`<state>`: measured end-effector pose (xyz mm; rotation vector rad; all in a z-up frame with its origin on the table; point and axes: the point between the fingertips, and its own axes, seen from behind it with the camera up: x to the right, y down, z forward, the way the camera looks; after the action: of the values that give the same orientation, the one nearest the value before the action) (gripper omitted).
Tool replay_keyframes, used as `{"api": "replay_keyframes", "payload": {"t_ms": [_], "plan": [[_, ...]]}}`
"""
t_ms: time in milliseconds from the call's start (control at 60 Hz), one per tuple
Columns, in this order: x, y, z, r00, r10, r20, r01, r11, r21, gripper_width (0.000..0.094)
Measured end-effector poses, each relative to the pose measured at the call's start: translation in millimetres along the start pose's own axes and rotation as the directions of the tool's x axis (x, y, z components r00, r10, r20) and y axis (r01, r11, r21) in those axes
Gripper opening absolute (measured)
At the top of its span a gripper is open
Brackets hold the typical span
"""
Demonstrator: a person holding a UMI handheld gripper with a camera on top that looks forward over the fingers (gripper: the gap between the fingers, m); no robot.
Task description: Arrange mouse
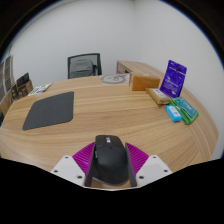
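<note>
Fingers (111, 165) around half-hidden mouse (109, 158)

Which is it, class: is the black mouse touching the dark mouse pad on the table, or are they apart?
Apart. The gripper view shows the mouse between the gripper fingers, with a wide stretch of bare wooden table separating it from the mouse pad beyond.

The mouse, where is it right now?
In the gripper view the black mouse sits between the gripper fingers, near the wooden table edge, with the dark mouse pad beyond, to the left.
</note>
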<state>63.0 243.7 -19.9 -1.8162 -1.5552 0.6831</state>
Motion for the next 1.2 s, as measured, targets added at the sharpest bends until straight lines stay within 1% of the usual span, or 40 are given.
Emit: {"api": "replay_keyframes", "payload": {"t_ms": [67,117,167,233,300,350,400,450,500,517,550,700,817,883,967,1067,1200], "plan": [[0.0,1.0,-0.3,1.0,0.015,-0.006,-0.015,1.0,-0.012,0.0448],[2.5,0.8,-0.8,0.999,0.039,-0.028,-0.039,0.999,-0.018,0.0403],[4.0,1.7,-1.8,0.997,0.057,-0.051,-0.059,0.998,-0.031,0.0395],[1.9,2.1,-5.2,0.996,0.074,-0.053,-0.077,0.996,-0.047,0.0394],[2.0,-5.5,-15.8,0.995,0.071,-0.074,-0.075,0.996,-0.051,0.0393],[1.6,-22.7,-25.3,0.994,0.068,-0.082,-0.071,0.997,-0.022,0.0395],[-2.0,-40.3,-34.6,0.996,0.03,-0.085,-0.032,0.999,-0.017,0.0394],[-9.1,-67.6,-44.0,0.996,0.023,-0.083,-0.022,1.0,0.021,0.0393],[-19.1,-92.6,-51.5,0.997,-0.005,-0.08,0.008,0.999,0.038,0.0393],[-23.6,-103.7,-53.9,0.997,0.004,-0.077,0.001,0.998,0.058,0.0393],[-35.7,-122.8,-57.8,0.998,0.006,-0.057,-0.001,0.996,0.085,0.0392],[-99.9,-188.8,-52.9,1.0,-0.007,0.004,0.007,0.989,0.145,0.0394],[-164.5,-213.5,-28.9,0.997,-0.033,0.065,0.022,0.985,0.17,0.0394],[-202.5,-212.3,-5.1,0.993,-0.061,0.099,0.044,0.985,0.164,0.0393],[-245.2,-196.6,25.2,0.986,-0.084,0.146,0.064,0.988,0.14,0.0396],[-263.5,-168.1,59.7,0.981,-0.148,0.125,0.134,0.984,0.115,0.0396],[-272.1,-126.3,89.2,0.985,-0.12,0.126,0.116,0.993,0.033,0.0399]]}}
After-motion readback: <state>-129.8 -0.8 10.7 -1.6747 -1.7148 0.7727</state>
